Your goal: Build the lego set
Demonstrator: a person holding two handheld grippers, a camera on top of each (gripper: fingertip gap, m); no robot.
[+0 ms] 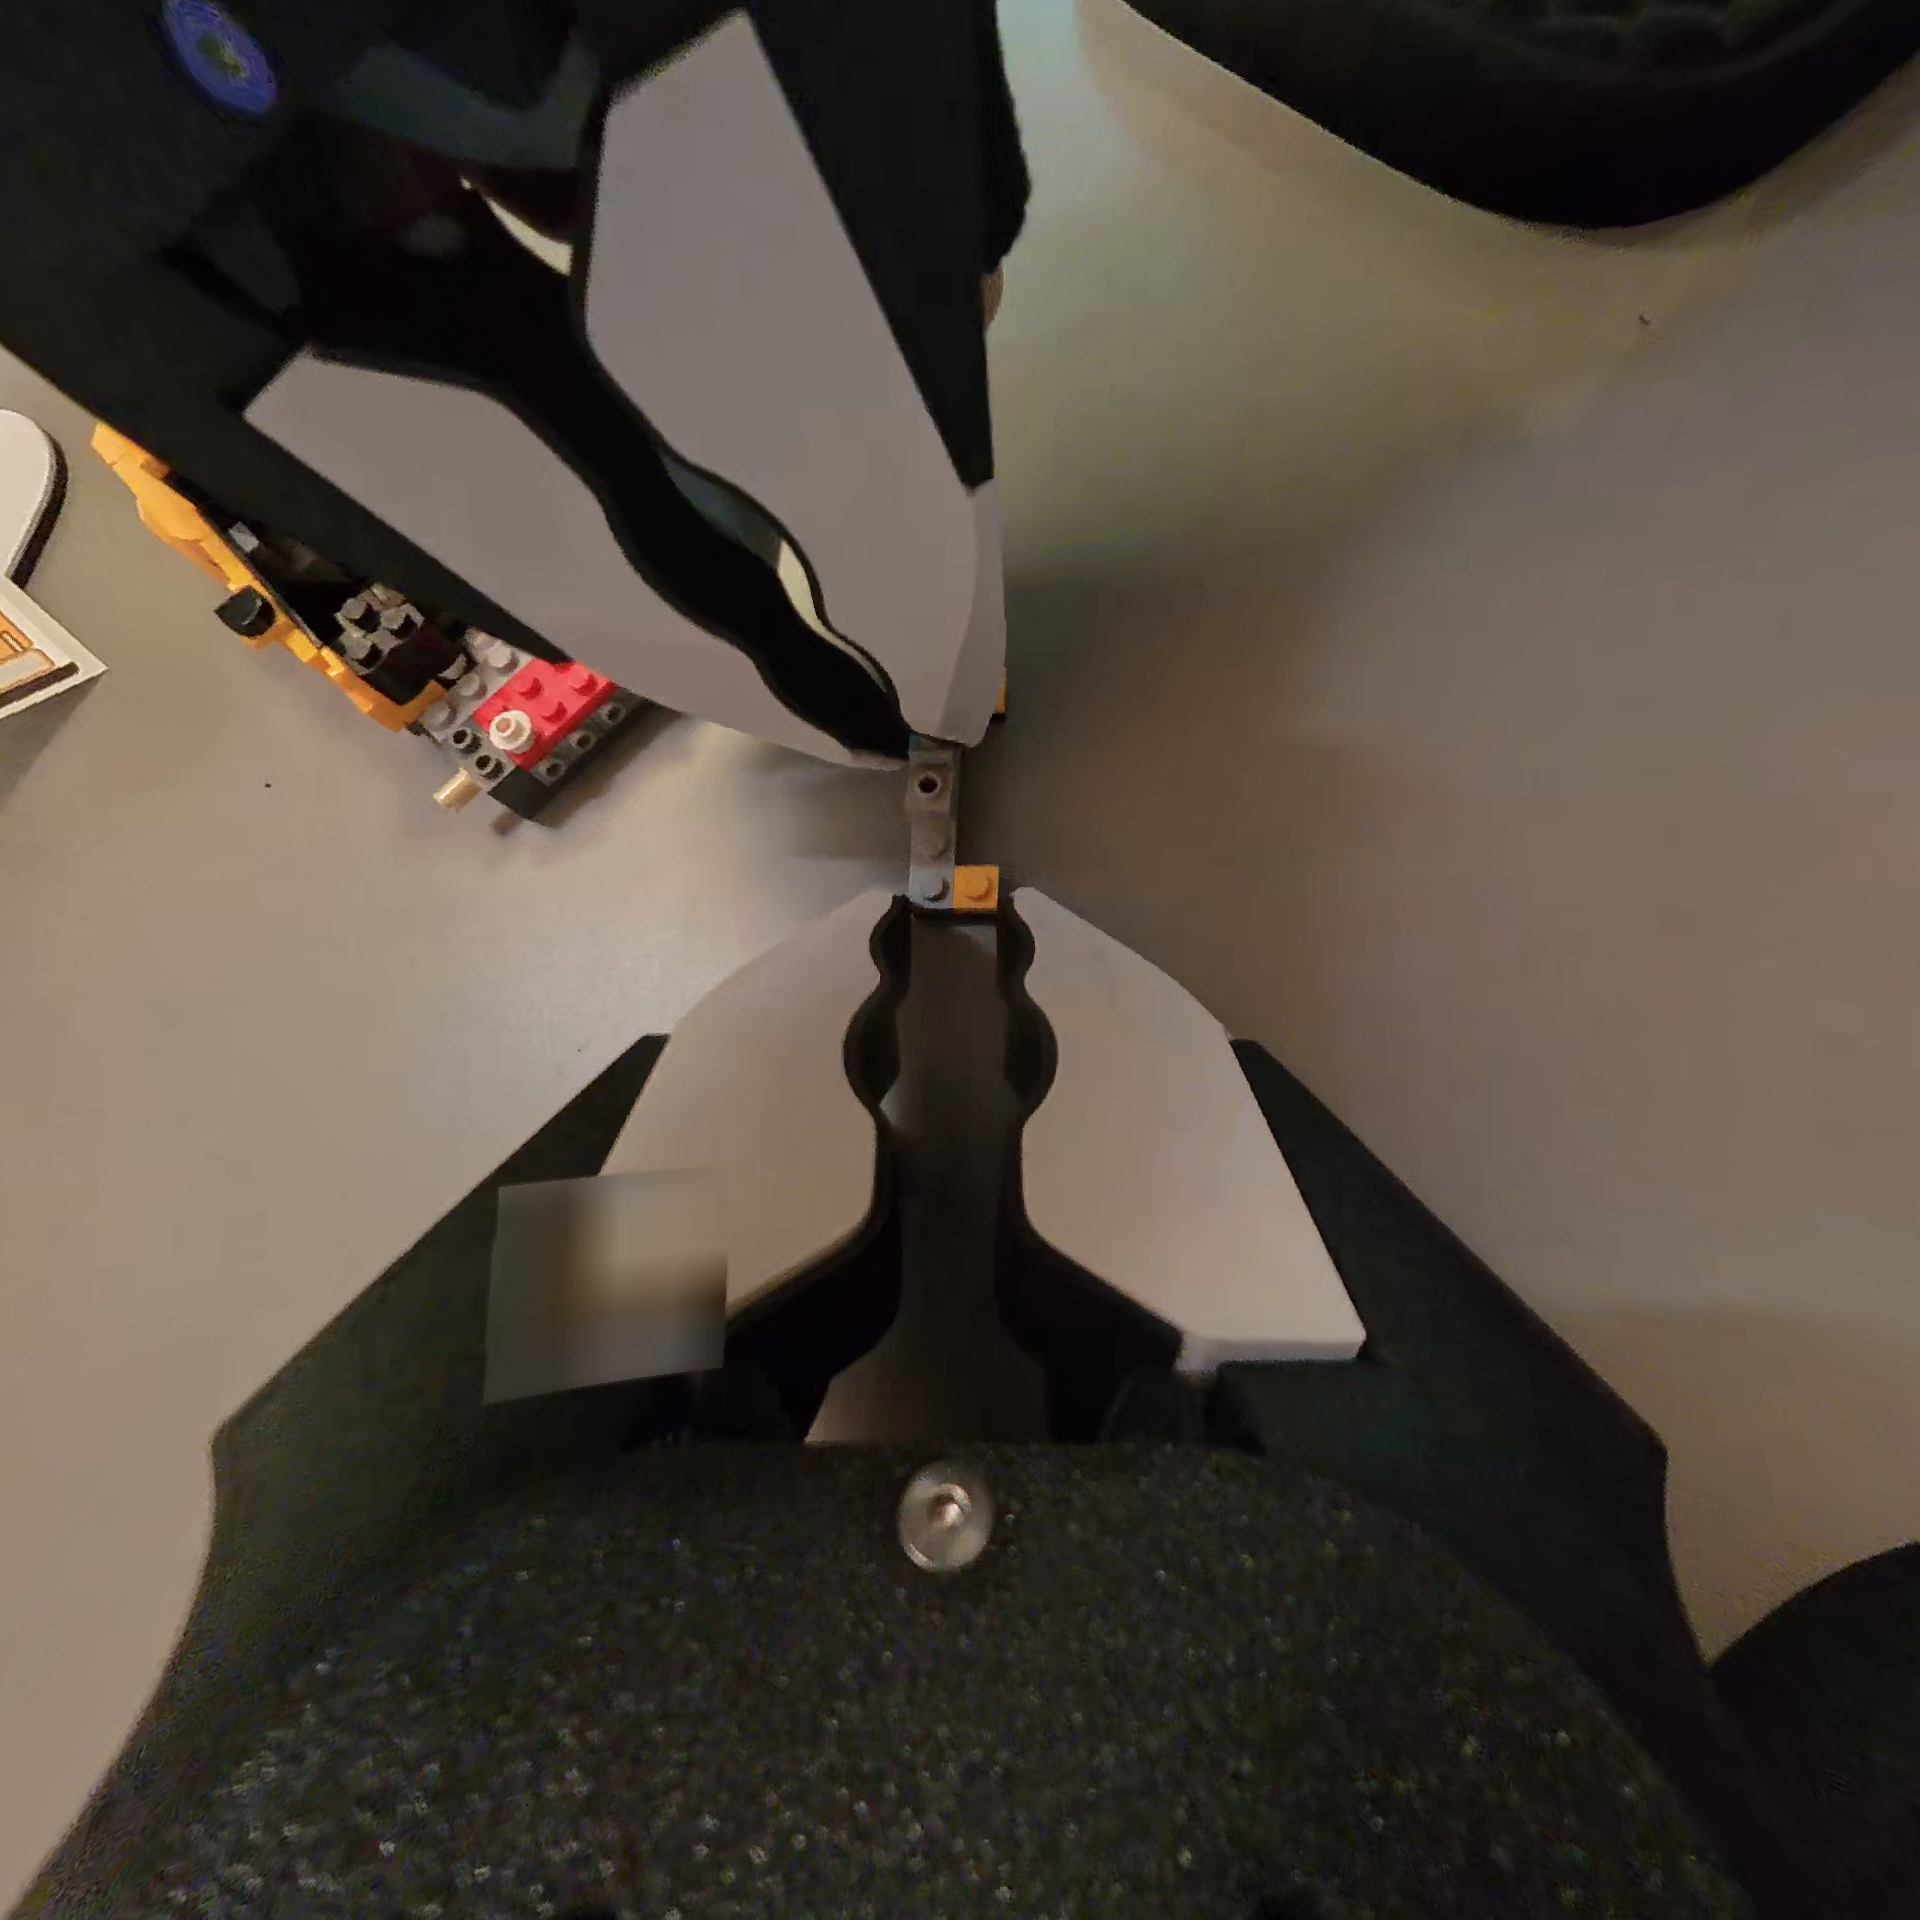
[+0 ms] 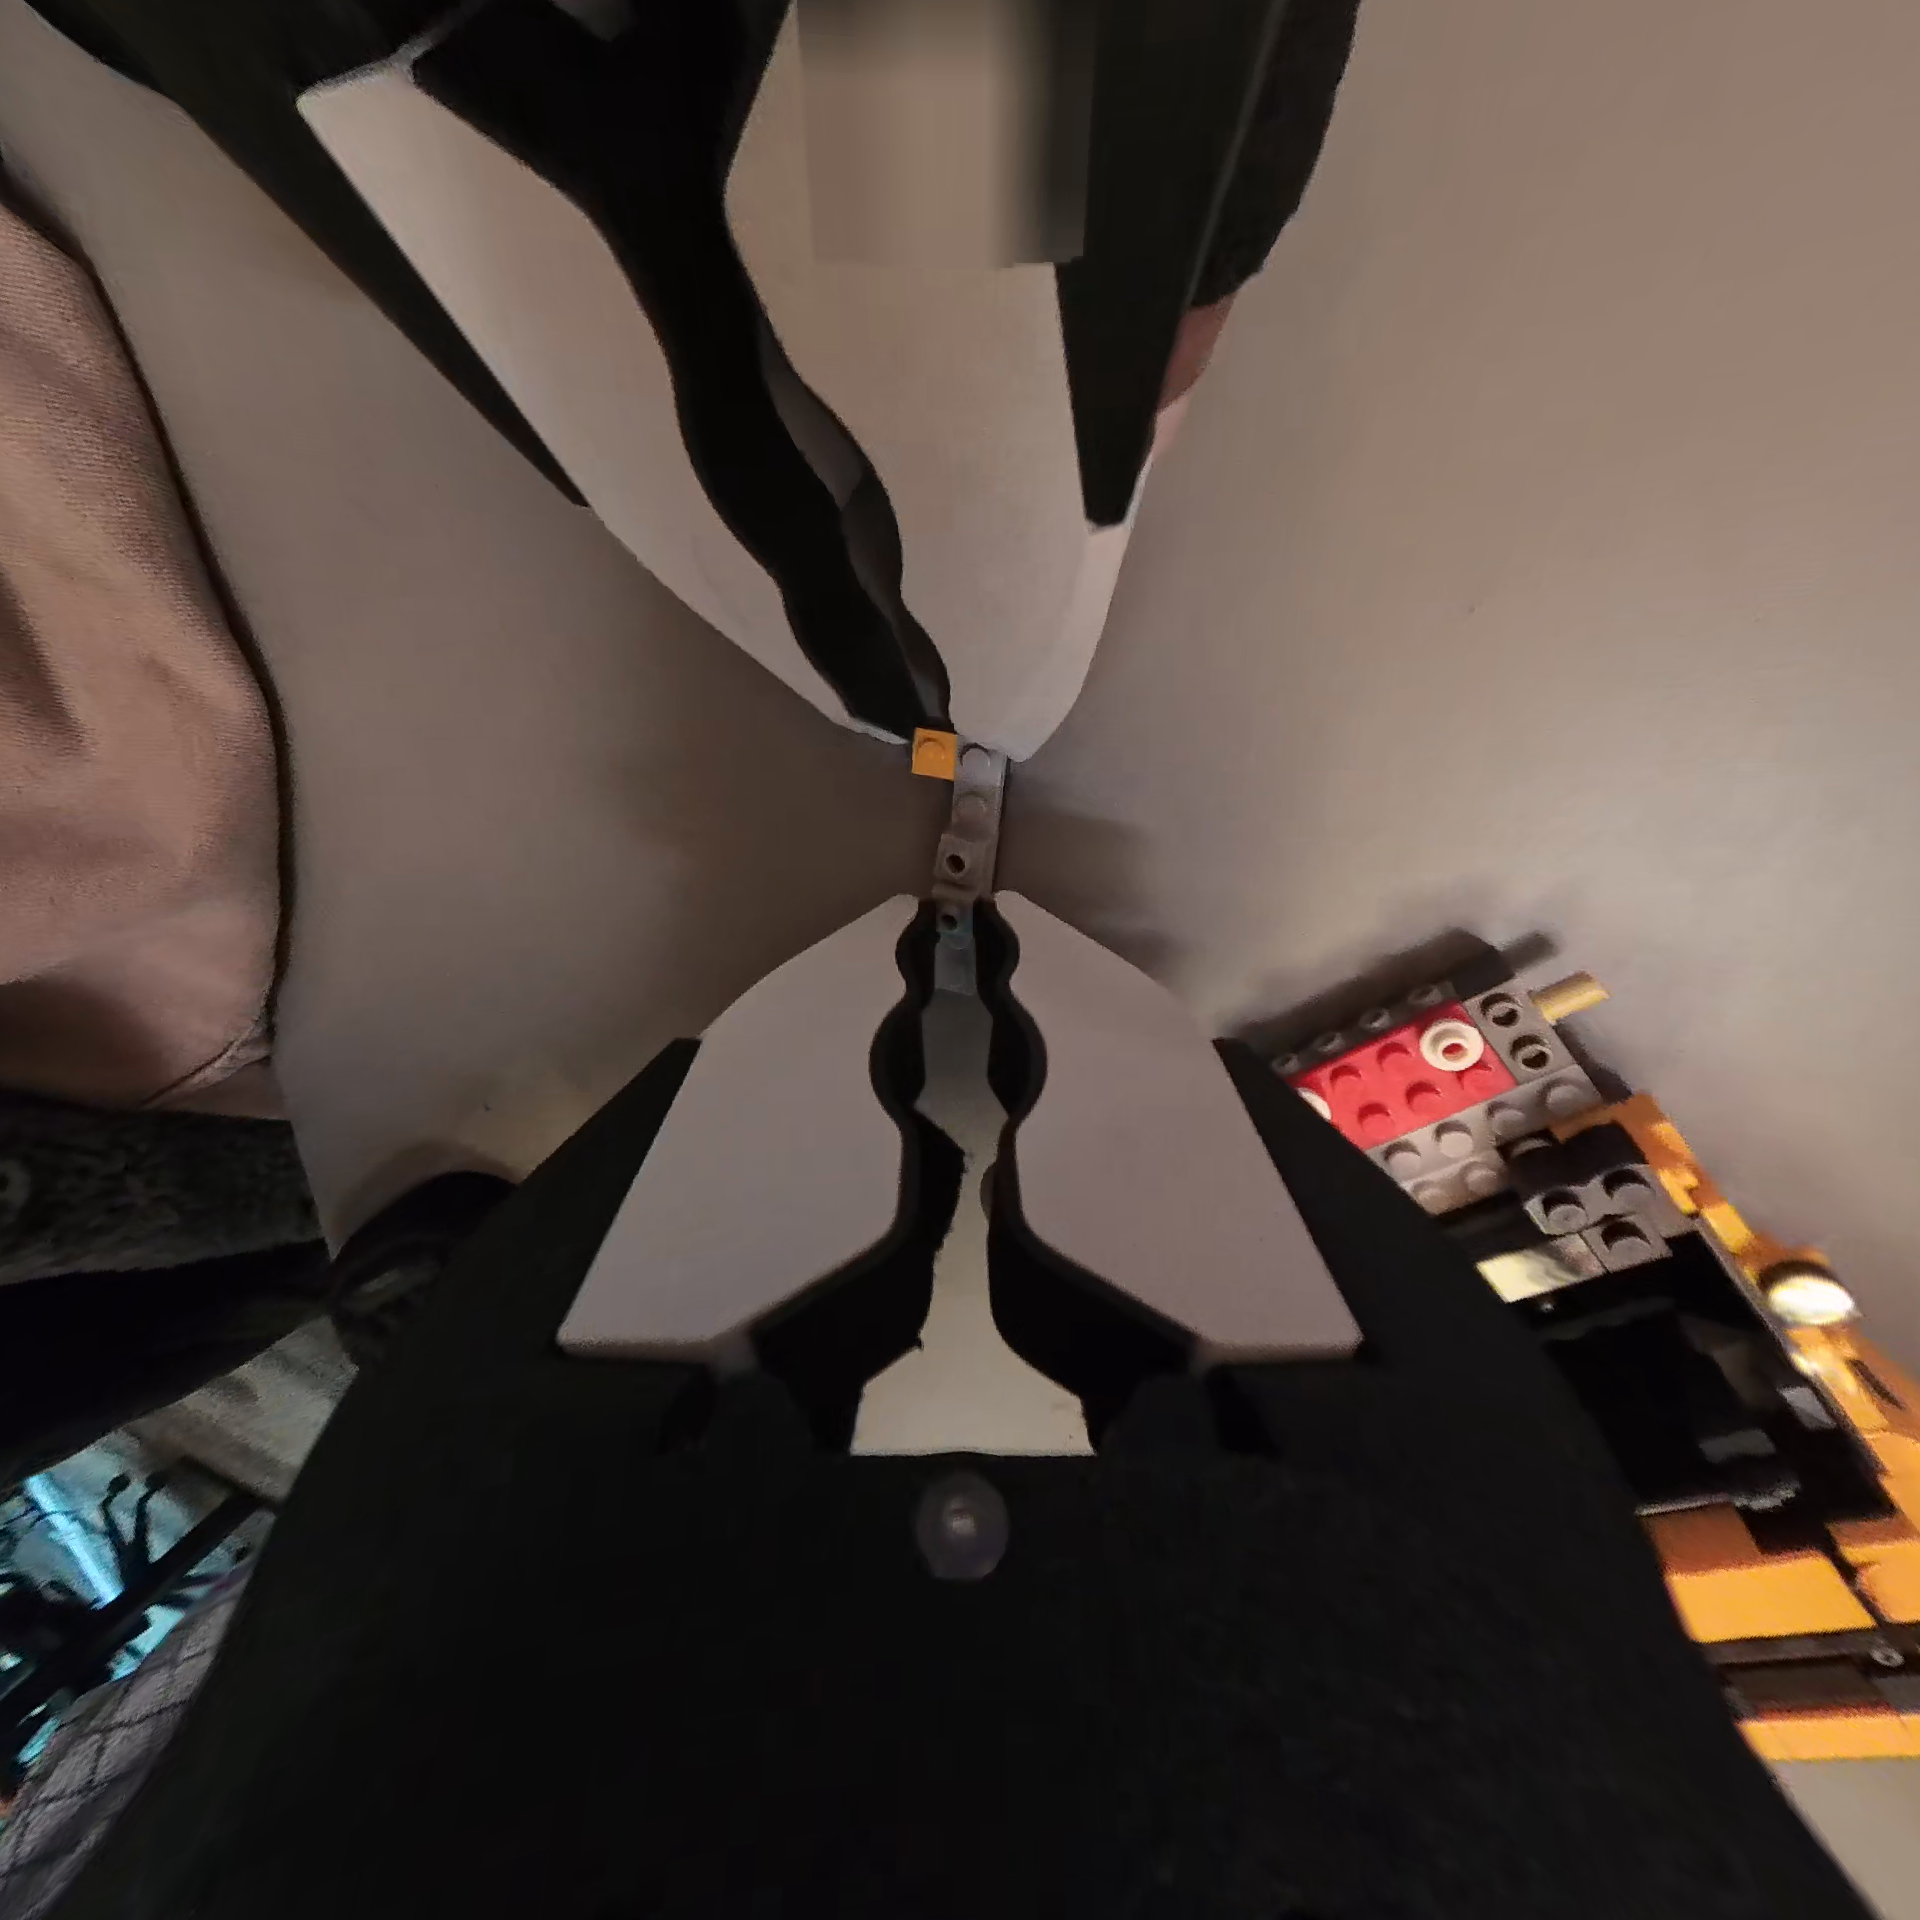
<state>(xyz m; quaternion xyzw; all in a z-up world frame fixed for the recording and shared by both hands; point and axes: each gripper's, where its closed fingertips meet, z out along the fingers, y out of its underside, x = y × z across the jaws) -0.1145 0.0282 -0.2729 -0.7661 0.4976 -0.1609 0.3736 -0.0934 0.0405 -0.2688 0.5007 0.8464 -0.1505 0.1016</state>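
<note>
A thin grey lego plate with a small orange piece at one end is held in the air between both grippers, above the grey table. My left gripper is shut on the end with the orange piece. My right gripper comes in from the top of that view and is shut on the other end. In the right wrist view, the right gripper pinches the holed end of the plate. There the left gripper holds the far end by the orange piece.
The partly built orange, black, grey and red lego model lies on the table to the right of my right gripper, and shows half hidden in the left wrist view. A printed sheet lies at the left edge. Brownish fabric lies at the left. Left and right tips are no more than a few centimetres apart.
</note>
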